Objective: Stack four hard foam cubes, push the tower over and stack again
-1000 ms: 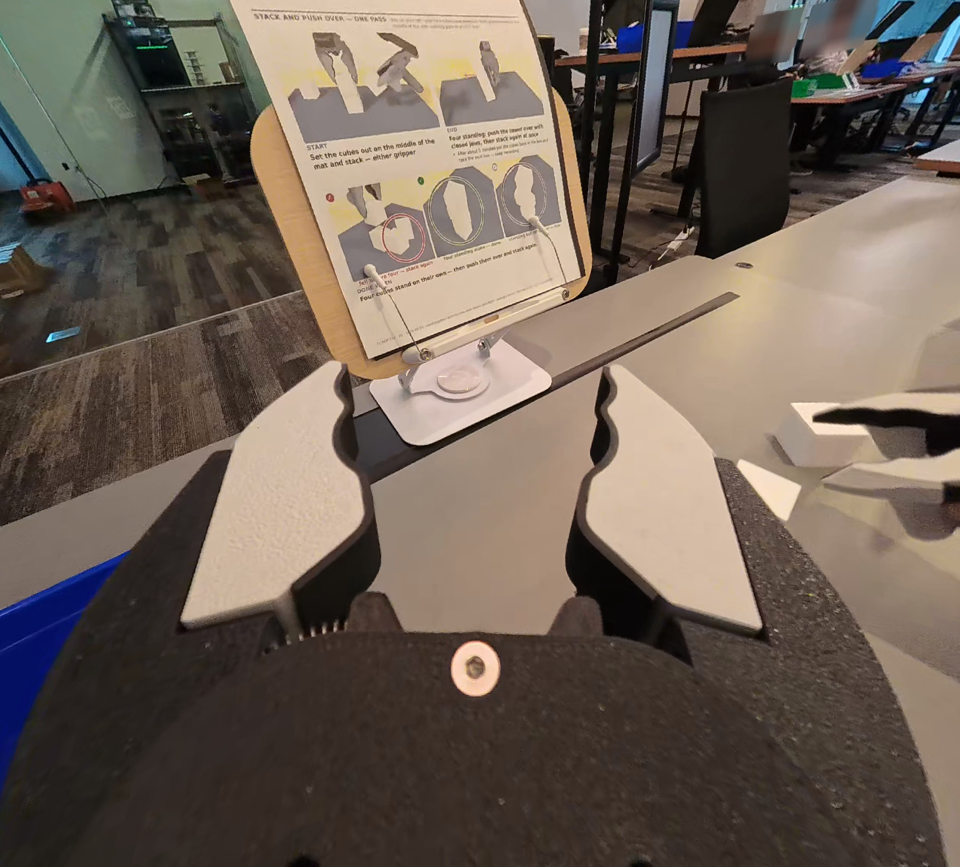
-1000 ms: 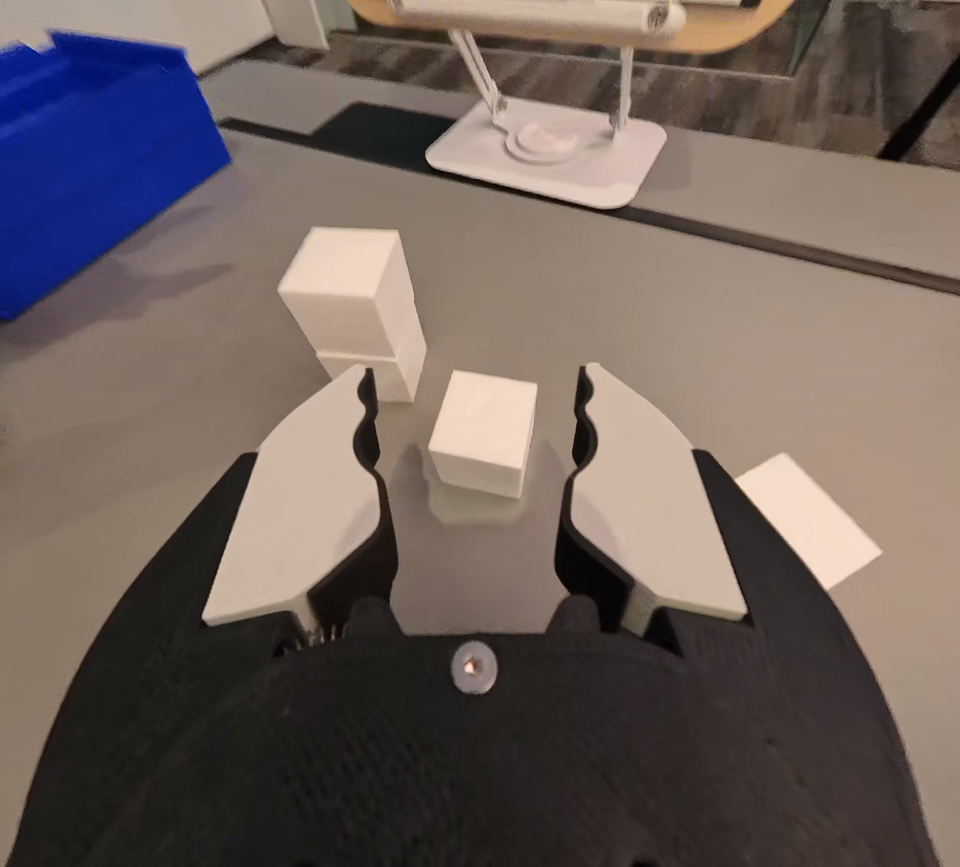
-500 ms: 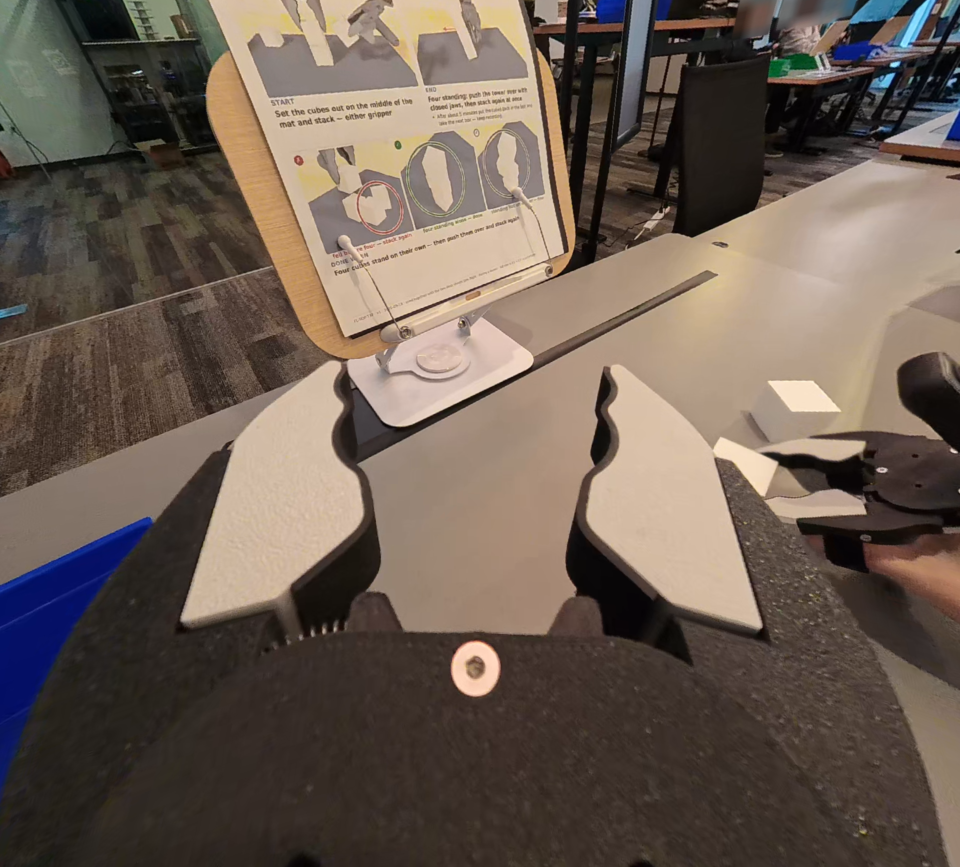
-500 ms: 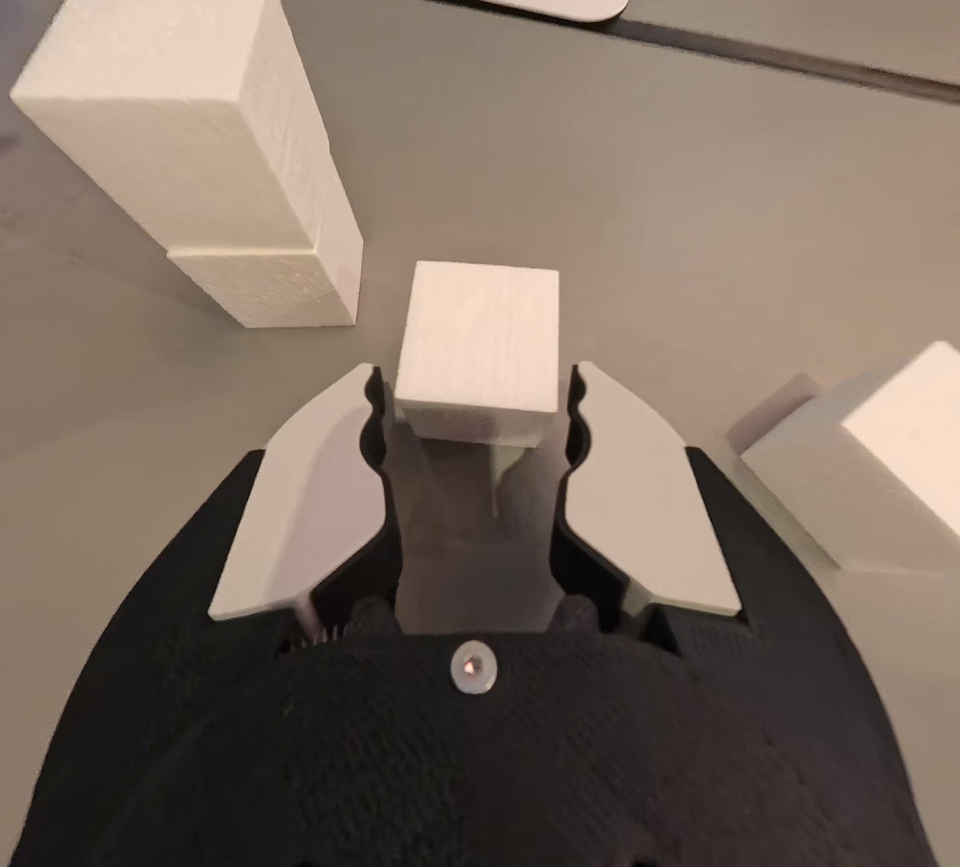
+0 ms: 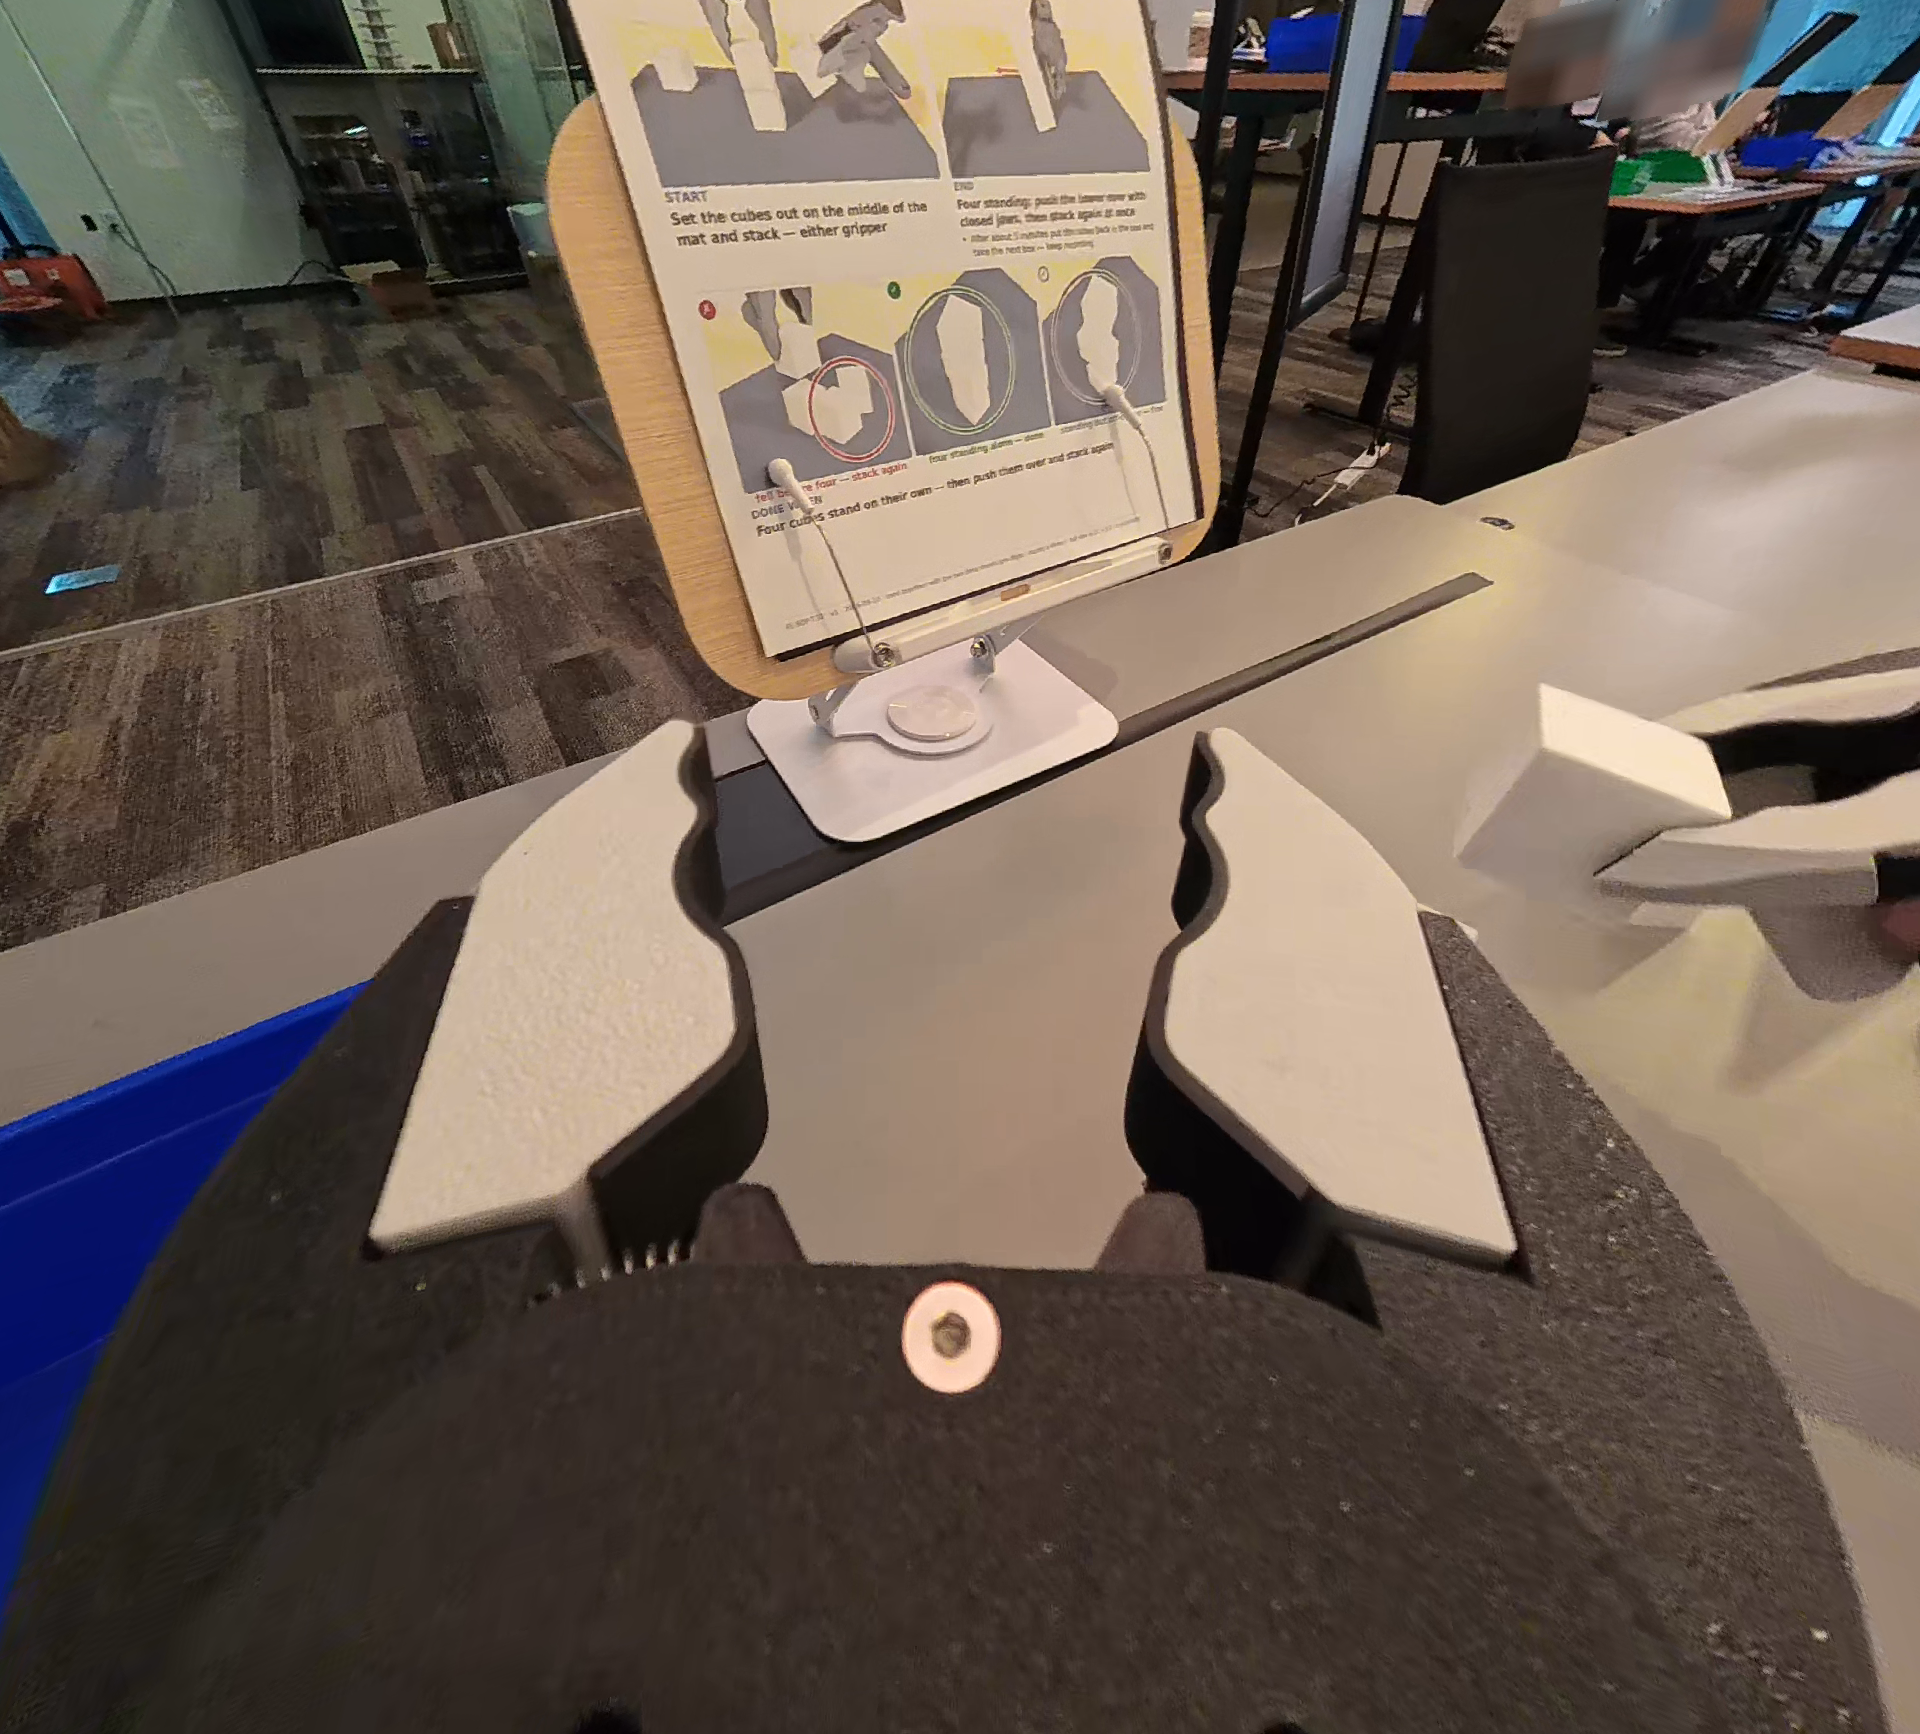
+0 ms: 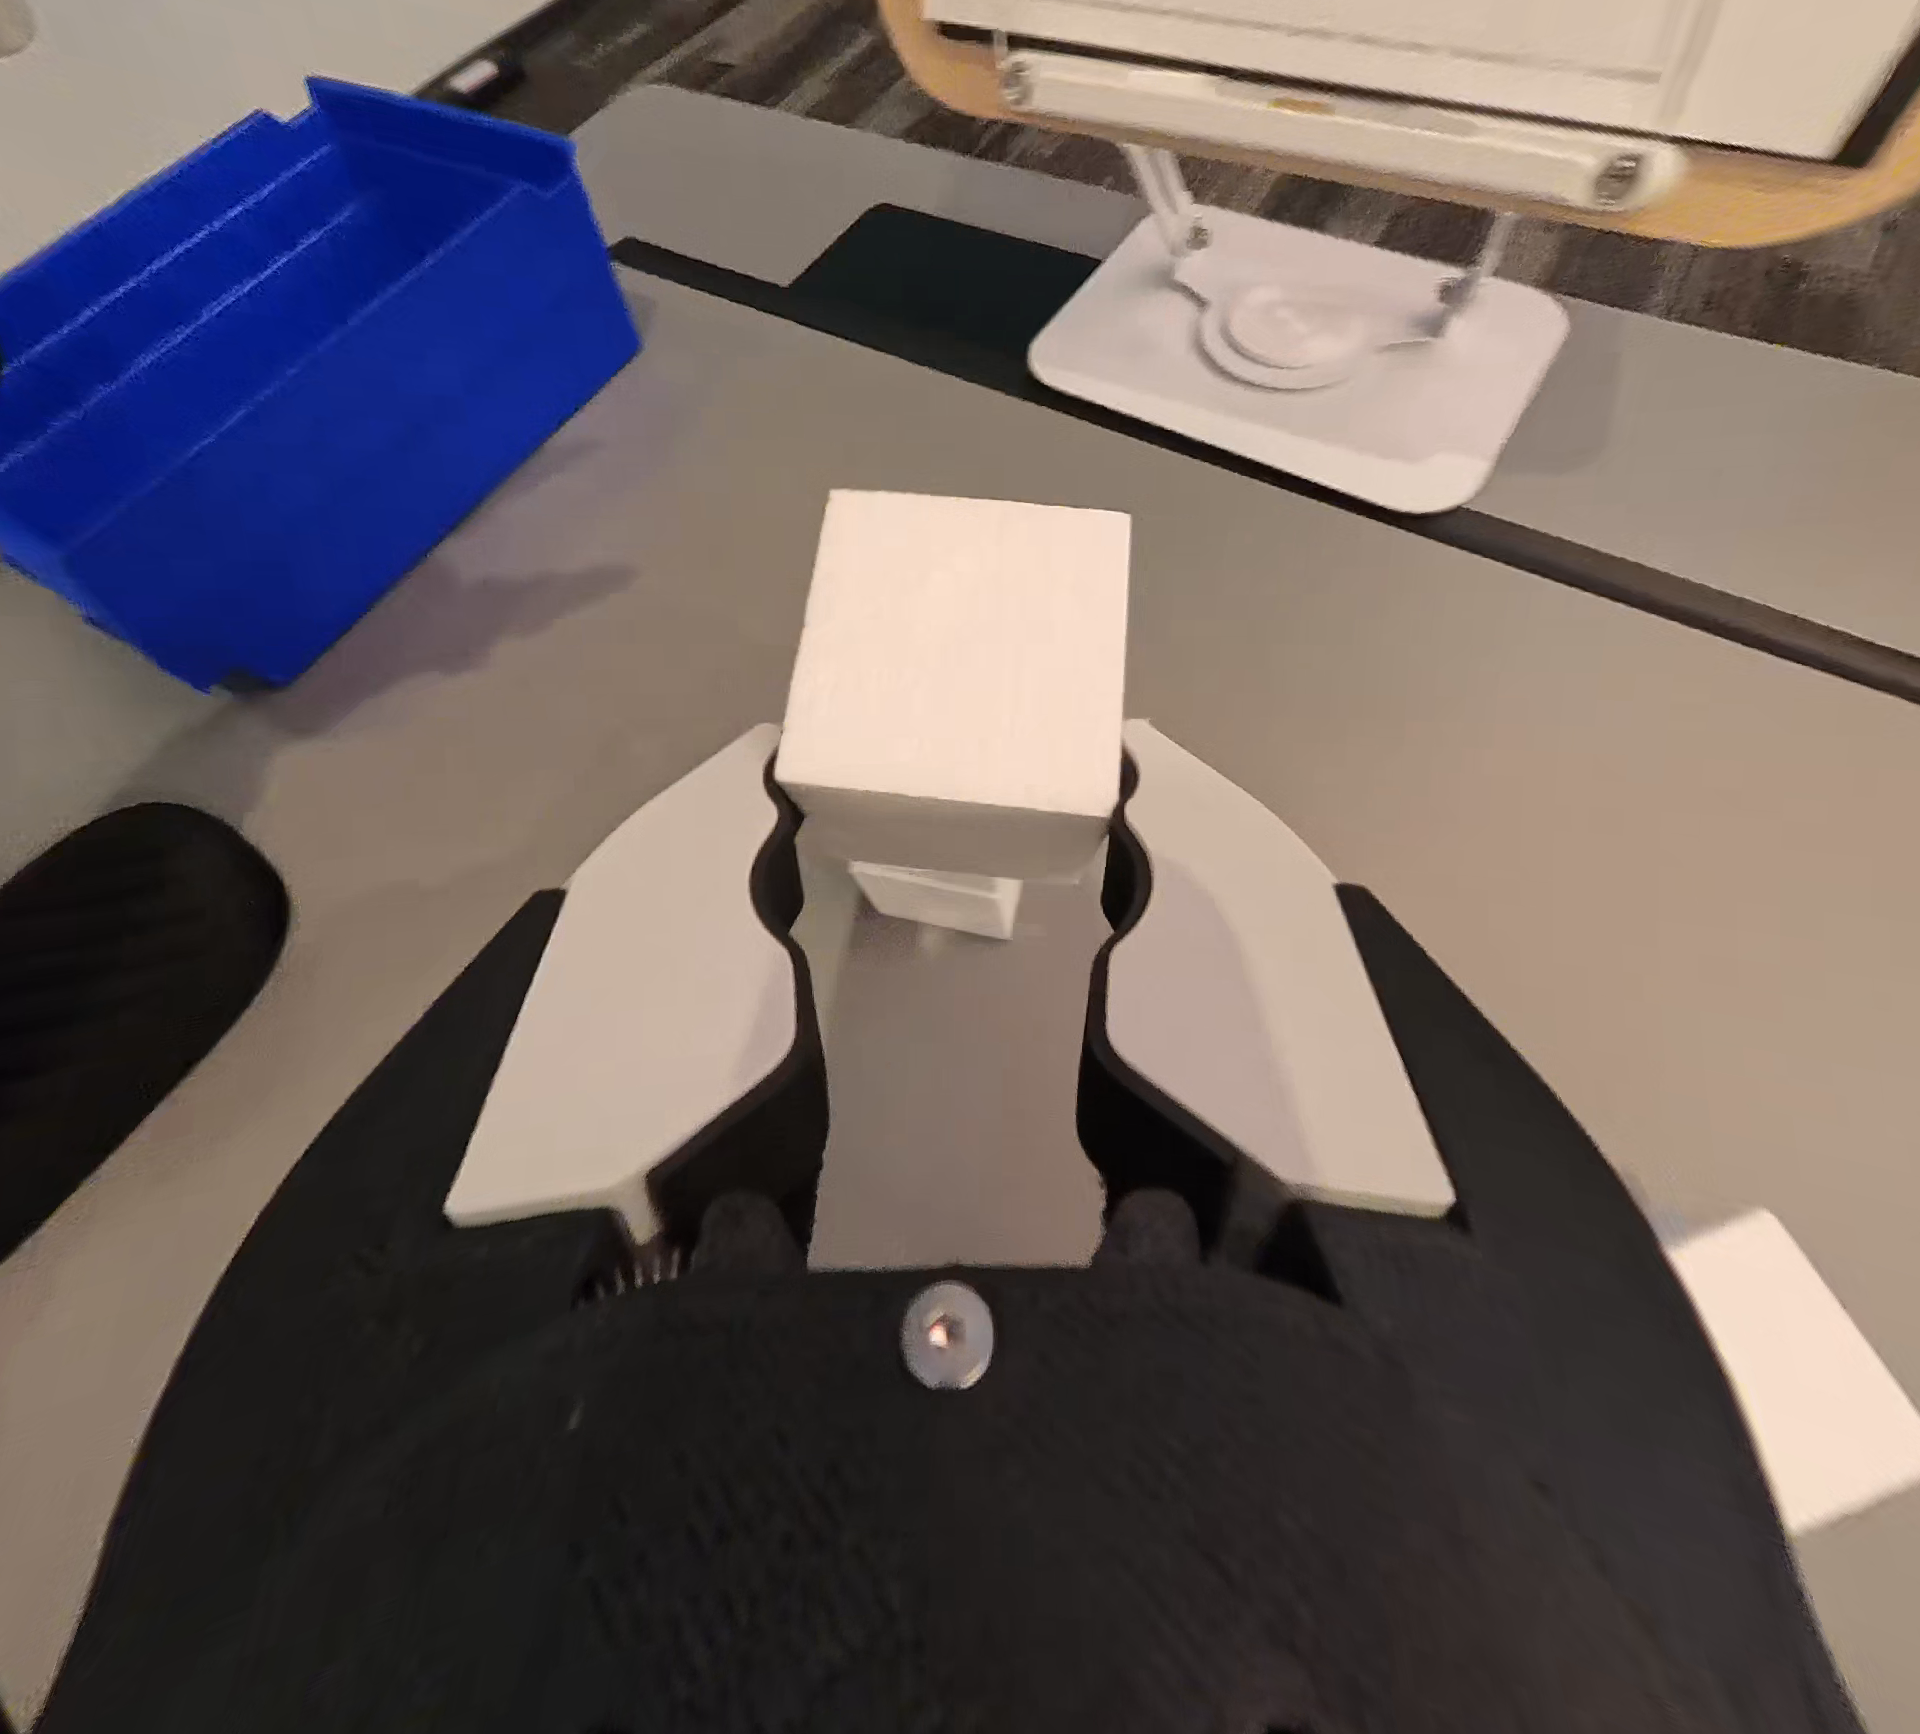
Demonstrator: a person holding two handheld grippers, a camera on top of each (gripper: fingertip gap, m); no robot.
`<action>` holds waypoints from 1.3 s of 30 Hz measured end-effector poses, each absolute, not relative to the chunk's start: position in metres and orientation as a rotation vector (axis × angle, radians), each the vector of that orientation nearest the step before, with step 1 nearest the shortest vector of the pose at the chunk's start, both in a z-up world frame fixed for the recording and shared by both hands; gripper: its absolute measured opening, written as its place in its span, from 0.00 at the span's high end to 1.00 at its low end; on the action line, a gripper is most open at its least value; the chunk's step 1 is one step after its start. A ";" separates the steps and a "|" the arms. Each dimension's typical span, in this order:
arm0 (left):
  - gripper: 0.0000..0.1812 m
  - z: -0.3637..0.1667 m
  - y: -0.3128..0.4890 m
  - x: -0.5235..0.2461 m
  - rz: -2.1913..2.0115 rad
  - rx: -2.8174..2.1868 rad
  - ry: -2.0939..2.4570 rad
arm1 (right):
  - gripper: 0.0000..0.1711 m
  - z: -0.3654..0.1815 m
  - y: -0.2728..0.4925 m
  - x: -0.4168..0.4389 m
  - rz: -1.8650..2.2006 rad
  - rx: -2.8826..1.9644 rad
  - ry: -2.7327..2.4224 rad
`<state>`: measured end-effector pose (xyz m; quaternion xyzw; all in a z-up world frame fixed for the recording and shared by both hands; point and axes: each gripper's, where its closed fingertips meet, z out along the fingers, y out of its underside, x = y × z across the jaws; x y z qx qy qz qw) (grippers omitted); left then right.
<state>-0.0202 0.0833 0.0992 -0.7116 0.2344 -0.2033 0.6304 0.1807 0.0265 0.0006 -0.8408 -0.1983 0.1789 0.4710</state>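
Note:
My right gripper (image 6: pixel 951 749) is shut on a white foam cube (image 6: pixel 961 656) and holds it above the grey table (image 6: pixel 1455 749). A bit of another white cube (image 6: pixel 940 900) shows just beneath the held one; the rest is hidden. A further white cube (image 6: pixel 1787 1393) lies at the lower right. My left gripper (image 5: pixel 945 770) is open and empty above the table. In the left wrist view the right gripper's fingers (image 5: pixel 1766 843) hold the cube (image 5: pixel 1590 785) at the right edge, blurred.
A blue bin (image 6: pixel 281 427) stands at the left on the table. An instruction sheet stand (image 5: pixel 894 250) on a white base (image 6: pixel 1299 365) stands at the table's far edge. The left gripper's black body (image 6: pixel 104 957) shows at the left of the right wrist view.
My right gripper closed on the loose cube, lifted it off the table and carried it over another cube. The left gripper stayed open and hardly moved.

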 end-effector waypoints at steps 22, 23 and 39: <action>0.53 0.095 0.080 -0.012 -0.472 -1.653 0.572 | 0.67 -0.037 0.047 0.150 0.232 -2.190 -0.435; 0.53 0.095 0.080 -0.012 -0.474 -1.653 0.577 | 0.67 -0.038 0.047 0.150 0.226 -2.191 -0.436; 0.53 0.102 0.077 -0.020 -0.527 -1.634 0.539 | 0.55 0.047 0.022 0.179 0.205 -1.936 -0.435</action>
